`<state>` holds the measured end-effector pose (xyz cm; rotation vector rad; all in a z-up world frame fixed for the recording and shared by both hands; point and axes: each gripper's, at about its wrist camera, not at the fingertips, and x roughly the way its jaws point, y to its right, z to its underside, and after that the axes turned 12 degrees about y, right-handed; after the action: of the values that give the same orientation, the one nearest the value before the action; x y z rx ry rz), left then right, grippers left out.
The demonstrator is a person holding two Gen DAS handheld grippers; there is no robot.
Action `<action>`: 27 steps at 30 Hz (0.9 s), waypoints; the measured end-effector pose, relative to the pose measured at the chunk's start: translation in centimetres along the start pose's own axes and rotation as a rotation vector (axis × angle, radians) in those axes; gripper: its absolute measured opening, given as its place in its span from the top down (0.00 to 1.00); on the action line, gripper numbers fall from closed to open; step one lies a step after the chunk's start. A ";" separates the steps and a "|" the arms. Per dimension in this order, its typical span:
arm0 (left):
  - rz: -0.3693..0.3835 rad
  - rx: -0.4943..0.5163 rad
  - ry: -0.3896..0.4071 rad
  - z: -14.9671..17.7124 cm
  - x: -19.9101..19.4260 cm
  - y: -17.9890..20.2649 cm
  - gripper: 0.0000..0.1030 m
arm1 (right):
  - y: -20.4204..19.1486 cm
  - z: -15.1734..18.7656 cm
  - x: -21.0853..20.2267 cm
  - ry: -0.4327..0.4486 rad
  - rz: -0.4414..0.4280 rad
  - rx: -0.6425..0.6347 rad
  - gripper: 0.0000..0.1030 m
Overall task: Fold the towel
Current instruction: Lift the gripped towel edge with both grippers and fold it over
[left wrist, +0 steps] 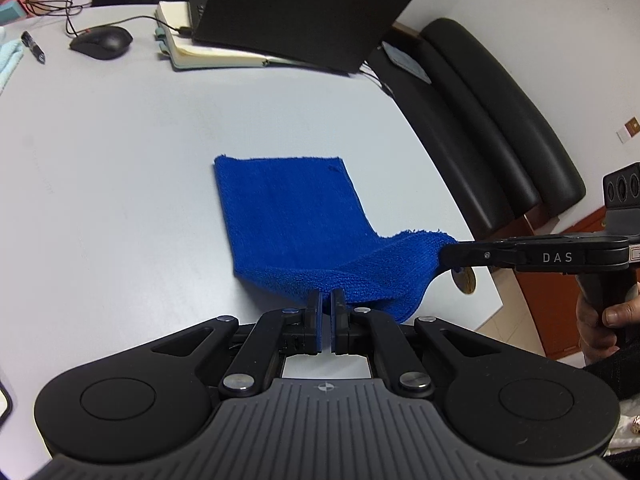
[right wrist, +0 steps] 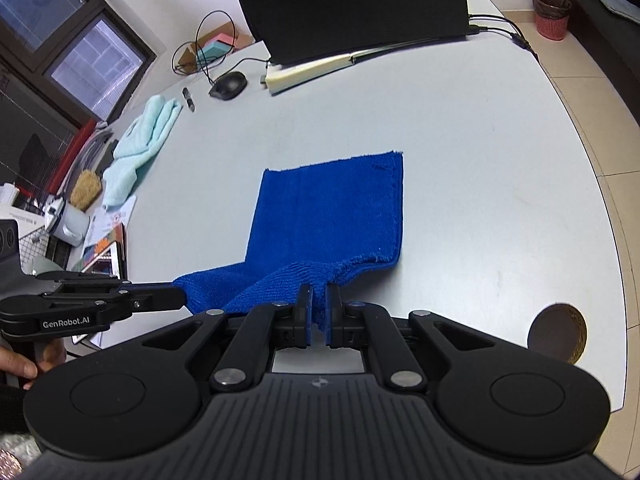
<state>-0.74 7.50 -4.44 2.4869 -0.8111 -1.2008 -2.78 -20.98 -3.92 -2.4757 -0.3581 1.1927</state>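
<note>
A blue towel (left wrist: 292, 216) lies on the pale grey table (left wrist: 120, 168), its far part flat and its near edge lifted off the surface. My left gripper (left wrist: 326, 300) is shut on the near edge of the towel. In the same view the right gripper (left wrist: 444, 254) comes in from the right, clamped on the towel's other near corner. In the right wrist view the blue towel (right wrist: 332, 208) runs away from me, and my right gripper (right wrist: 318, 296) is shut on its raised edge. There the left gripper (right wrist: 180, 296) pinches the corner at the left.
A black laptop (left wrist: 304, 12) on an open notebook (left wrist: 208, 48), a black mouse (left wrist: 102, 42) and a pen (left wrist: 34, 46) sit at the far side. A light aqua cloth (right wrist: 140, 140) and desk clutter lie left. A round cable hole (right wrist: 558, 332) is near the table edge. Black sofa (left wrist: 500, 120) beyond.
</note>
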 end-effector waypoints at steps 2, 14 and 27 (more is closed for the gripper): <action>-0.010 -0.008 0.015 -0.5 0.0 -0.1 0.96 | 0.1 -1.0 0.3 0.012 -0.011 0.015 0.94; -0.070 -0.054 0.066 -4.4 2.5 -1.0 0.96 | 0.6 -5.5 2.5 0.065 -0.012 0.037 0.94; -0.103 -0.090 0.075 -8.4 6.8 -1.7 0.96 | 2.7 -8.6 5.5 0.085 0.026 0.087 0.94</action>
<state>9.86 4.86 -4.26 2.5100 -0.6024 -1.1430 7.49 -23.19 -3.98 -2.4535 -0.2464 1.0852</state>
